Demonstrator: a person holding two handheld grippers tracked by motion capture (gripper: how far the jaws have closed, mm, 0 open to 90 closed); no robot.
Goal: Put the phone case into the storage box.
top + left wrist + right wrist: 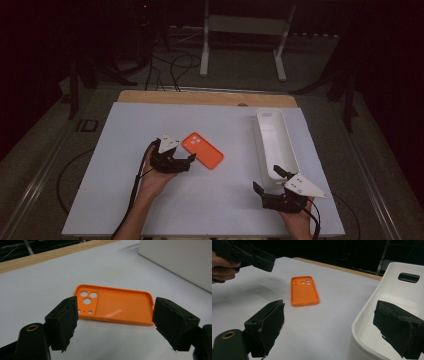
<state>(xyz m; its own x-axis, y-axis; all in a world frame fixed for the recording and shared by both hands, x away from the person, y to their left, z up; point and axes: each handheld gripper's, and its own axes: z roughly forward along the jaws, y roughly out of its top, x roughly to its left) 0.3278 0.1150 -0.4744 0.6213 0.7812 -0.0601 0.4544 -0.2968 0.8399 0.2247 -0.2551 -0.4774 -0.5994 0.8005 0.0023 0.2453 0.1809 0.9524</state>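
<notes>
The orange case [115,306] lies flat, hollow side up, on the surface [150,200], well apart from the bin [275,145]. It looks light, thin and bendy; grip across its long rims. The left claw [113,322] straddles it, wide, empty. The right claw [332,327] hangs wide at the bin's rim.

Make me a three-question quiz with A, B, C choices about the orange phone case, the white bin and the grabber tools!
1. Where does the orange phone case lie?
A. inside the white bin
B. flat on the white table top
C. on the floor

2. How many round camera holes, the big ones, does the case have?
A. one
B. three
C. six

3. How does the left tool stand?
A. open, case lying ahead of it
C. shut on a cable
B. shut on the bin

Answers: 1 B, it rests on the table top, left of the white bin. 2 B, the left gripper view shows three. 3 A, both pads stand apart from the case.
</notes>
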